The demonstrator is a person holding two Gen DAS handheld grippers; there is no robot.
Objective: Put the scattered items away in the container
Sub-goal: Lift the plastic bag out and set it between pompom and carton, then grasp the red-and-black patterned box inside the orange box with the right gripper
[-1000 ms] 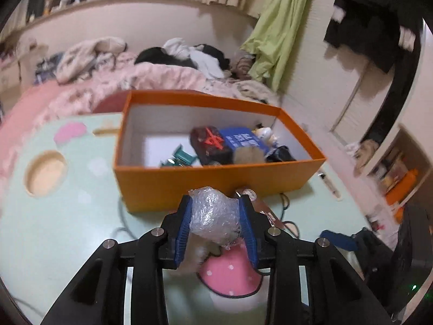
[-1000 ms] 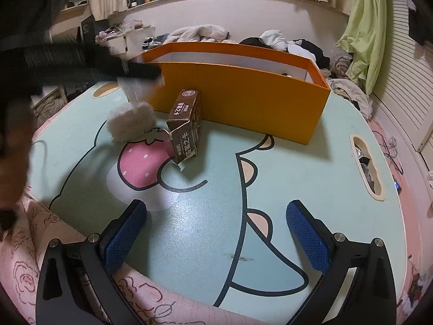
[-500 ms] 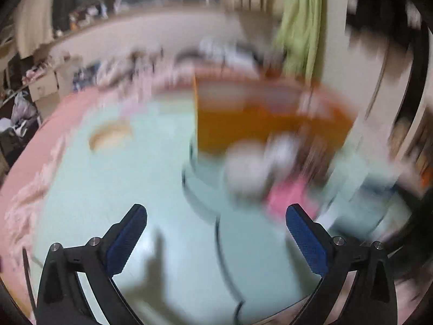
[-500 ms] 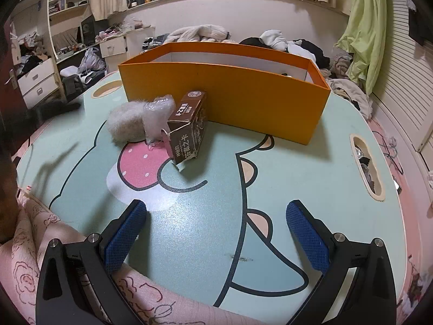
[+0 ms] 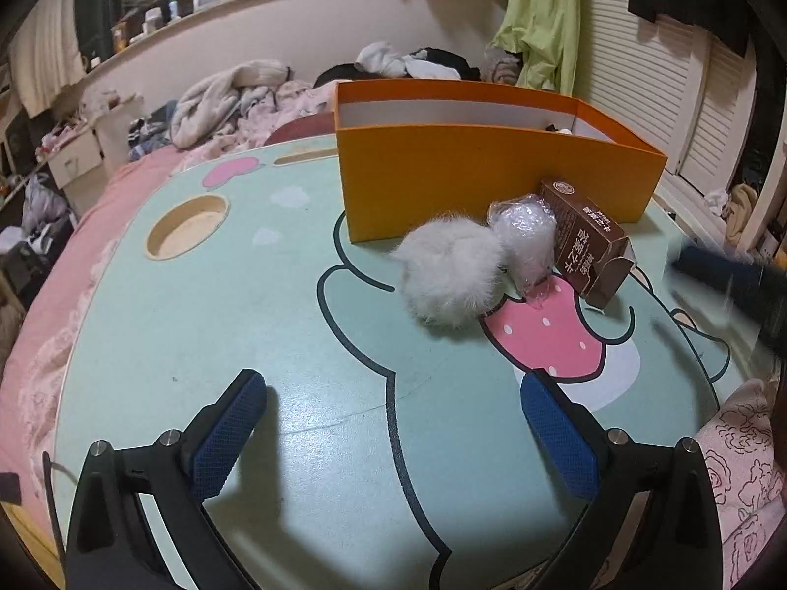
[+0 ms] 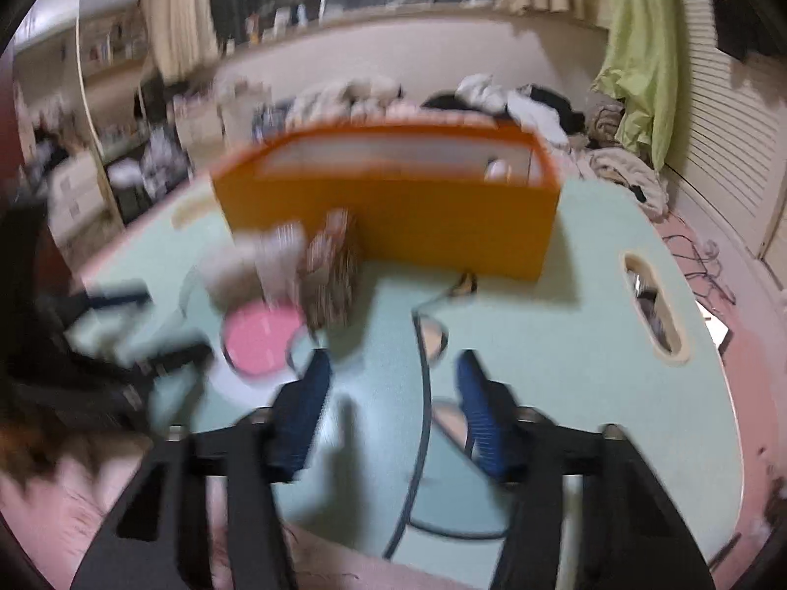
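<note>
left gripper [image 5: 393,435]: jaws wide apart, empty
right gripper [image 6: 391,405]: jaws closing, nothing between them
crinkled clear plastic ball [image 5: 524,241]: lay well ahead of left gripper, touching white fluffy pompom [image 5: 450,270], near orange cardboard box [image 5: 472,172]

A lime-green cloth [image 5: 541,19] hung beside white slatted doors [image 5: 634,73]; rumpled clothes [image 5: 413,60] and a pale blanket [image 5: 221,98] lay heaped behind the mint cartoon-printed table [image 5: 196,295]
</note>
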